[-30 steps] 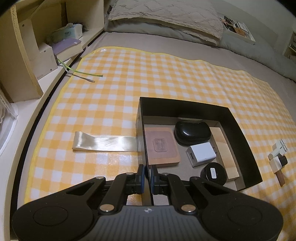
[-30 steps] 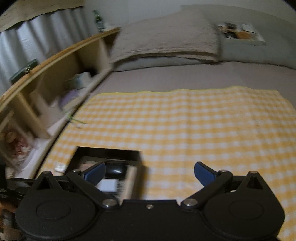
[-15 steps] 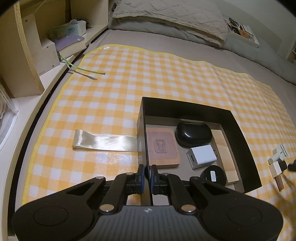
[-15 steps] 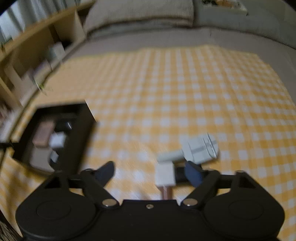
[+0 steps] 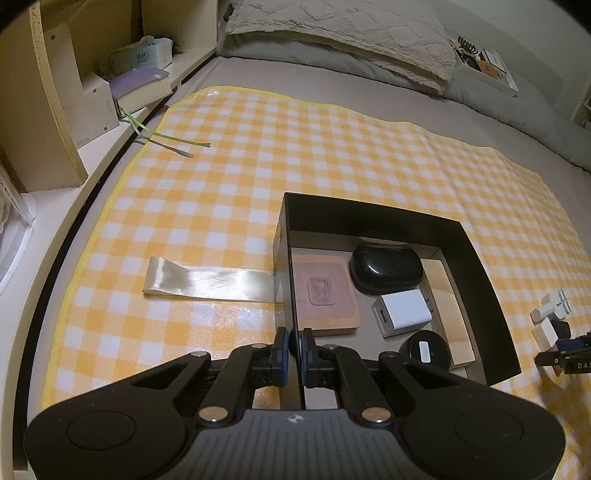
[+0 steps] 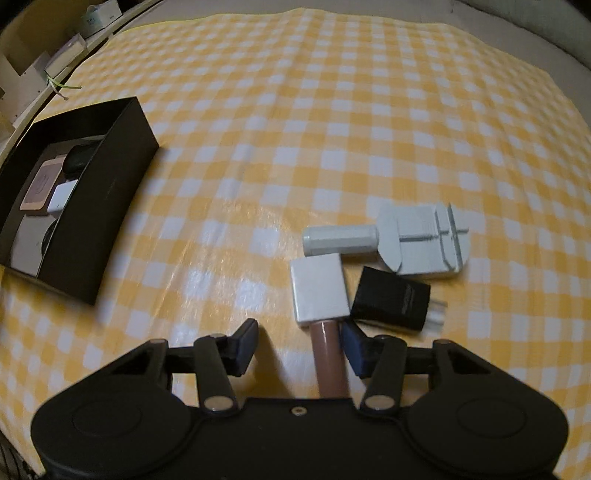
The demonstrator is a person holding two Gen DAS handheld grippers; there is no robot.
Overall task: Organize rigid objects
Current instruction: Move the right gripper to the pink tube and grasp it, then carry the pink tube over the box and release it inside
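My left gripper [image 5: 293, 347] is shut on the near left wall of a black box [image 5: 373, 212]. Inside lie a brown pad [image 5: 325, 291], a black case [image 5: 386, 267], a white charger [image 5: 402, 312], a round black disc [image 5: 424, 350] and a wooden block [image 5: 448, 295]. In the right wrist view the box [image 6: 107, 199] sits at the left. My right gripper [image 6: 299, 345] is open, low over the cloth, its fingers either side of the brown handle of a small white-headed mallet [image 6: 319, 290]. A black adapter [image 6: 389, 301] and a grey tool [image 6: 421, 240] lie just beyond.
A yellow checked cloth [image 5: 295, 140] covers the grey bed. A satin ribbon [image 5: 210, 282] lies left of the box. A wooden shelf [image 5: 74, 92] with books runs along the left. A pillow [image 5: 343, 33] lies at the far end.
My right gripper swung right from the box and came down to the loose objects, its fingers now either side of the mallet handle. My left gripper kept its hold on the box wall.
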